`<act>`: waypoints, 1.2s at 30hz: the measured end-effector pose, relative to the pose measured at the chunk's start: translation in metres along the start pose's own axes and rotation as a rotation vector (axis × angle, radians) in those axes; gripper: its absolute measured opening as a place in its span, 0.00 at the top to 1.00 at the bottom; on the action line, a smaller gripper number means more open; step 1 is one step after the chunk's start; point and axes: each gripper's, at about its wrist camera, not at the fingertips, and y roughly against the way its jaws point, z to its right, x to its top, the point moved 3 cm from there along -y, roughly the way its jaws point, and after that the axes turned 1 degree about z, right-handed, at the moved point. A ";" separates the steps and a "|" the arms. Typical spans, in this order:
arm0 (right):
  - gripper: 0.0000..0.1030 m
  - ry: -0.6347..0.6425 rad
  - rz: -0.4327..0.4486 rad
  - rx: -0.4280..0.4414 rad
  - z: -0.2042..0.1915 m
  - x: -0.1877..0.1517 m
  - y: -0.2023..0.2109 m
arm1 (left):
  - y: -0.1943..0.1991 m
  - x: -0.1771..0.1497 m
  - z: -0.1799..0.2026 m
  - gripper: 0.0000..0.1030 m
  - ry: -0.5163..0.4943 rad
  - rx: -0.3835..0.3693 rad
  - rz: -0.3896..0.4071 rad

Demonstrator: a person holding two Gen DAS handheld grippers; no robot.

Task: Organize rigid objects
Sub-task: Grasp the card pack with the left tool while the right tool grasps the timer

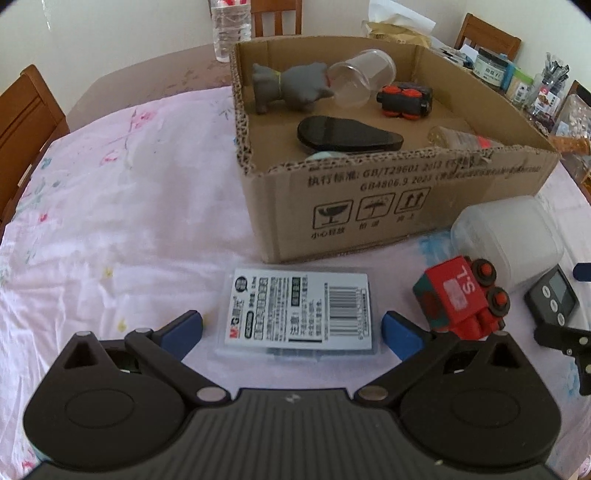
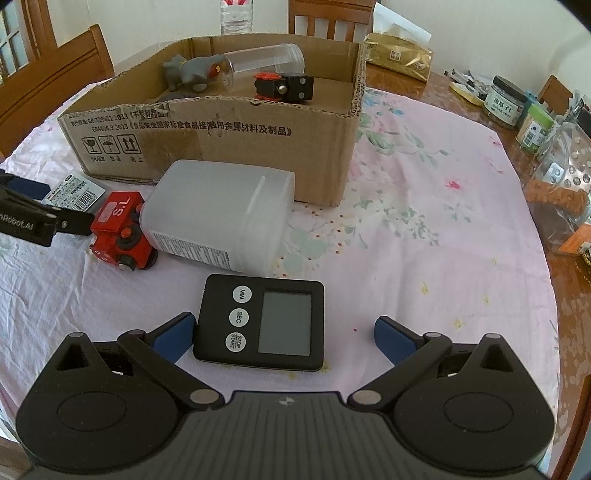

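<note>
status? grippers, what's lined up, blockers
Left gripper open, straddling staple box. Right gripper open around timer. Red train and white jar lie before the carton.

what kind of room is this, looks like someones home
Probably a home dining room: wooden dining chairs surround a table under a pink floral tablecloth, with food jars and a plastic water bottle along its edges.

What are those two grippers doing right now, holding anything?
Left gripper: open, holding nothing; fingers either side of the flat packet.
Right gripper: open, holding nothing; fingers either side of the timer.
</note>
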 end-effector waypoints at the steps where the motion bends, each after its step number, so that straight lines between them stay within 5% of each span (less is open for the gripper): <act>1: 0.00 0.001 0.002 -0.001 0.000 -0.001 0.001 | 0.000 0.001 0.001 0.02 0.001 -0.002 0.002; 8: 0.01 0.020 -0.025 0.016 -0.012 0.006 -0.001 | 0.003 -0.002 0.001 0.02 0.003 -0.001 0.006; 15: 0.17 0.044 -0.012 0.031 -0.025 0.010 0.002 | 0.002 0.000 0.001 0.03 0.000 -0.005 0.002; 20: 0.28 0.028 -0.005 0.018 -0.020 0.012 0.004 | 0.004 0.003 0.003 0.13 -0.033 -0.024 0.000; 36: 0.28 0.017 -0.005 0.001 -0.022 0.010 0.006 | 0.001 0.010 0.004 0.13 -0.050 -0.032 -0.008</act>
